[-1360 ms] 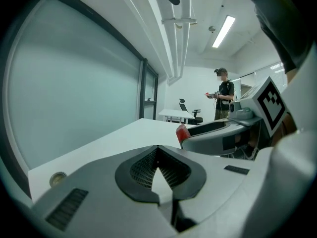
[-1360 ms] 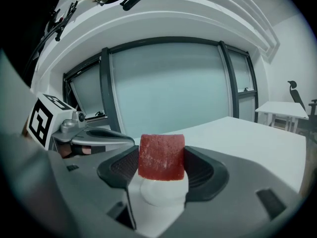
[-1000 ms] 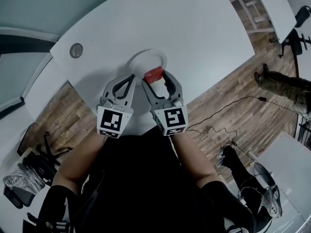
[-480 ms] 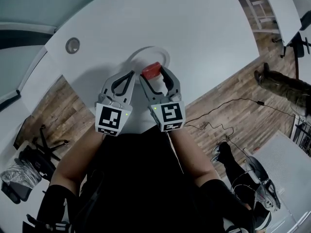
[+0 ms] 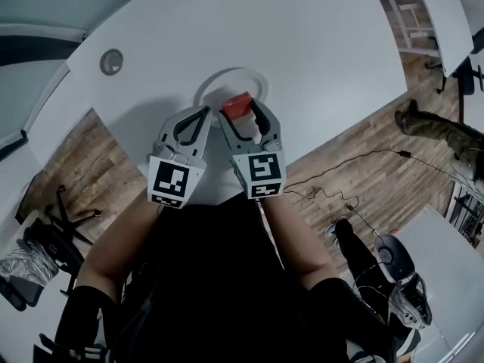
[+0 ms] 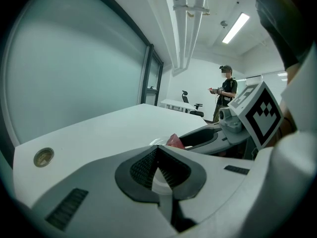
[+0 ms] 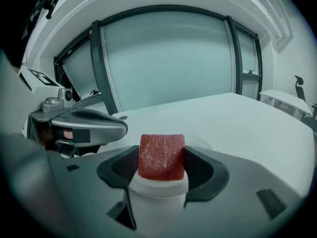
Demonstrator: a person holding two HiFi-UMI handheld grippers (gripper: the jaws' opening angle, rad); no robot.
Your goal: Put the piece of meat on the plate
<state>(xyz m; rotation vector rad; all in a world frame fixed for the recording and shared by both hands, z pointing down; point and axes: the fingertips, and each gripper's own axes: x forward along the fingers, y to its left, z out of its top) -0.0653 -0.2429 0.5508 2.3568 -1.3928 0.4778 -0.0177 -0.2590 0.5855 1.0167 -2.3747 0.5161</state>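
- Room of pale glass wall (image 7: 163, 58) and plank floor (image 5: 355, 142), with loose cables (image 5: 333, 195) on the floor beside the person's right.
- Surface (image 5: 302, 44): broad, white, curved along its near edge and mostly bare.
- Person (image 6: 227, 90) standing far off beyond the surface, by an office chair (image 6: 187, 99).
- Plate (image 5: 204, 85): pale and round, close to the surface's near edge.
- Left claw (image 5: 204, 112): tips pressed together on nothing, just beside the right one, at the plate's near rim.
- Right claw (image 5: 240, 112): pinching the piece of meat (image 5: 237, 104), a red block, over the plate's near part; whether it touches the plate is unclear.
- Round metal grommet (image 5: 111, 61) set near the surface's left edge, well apart from the plate.
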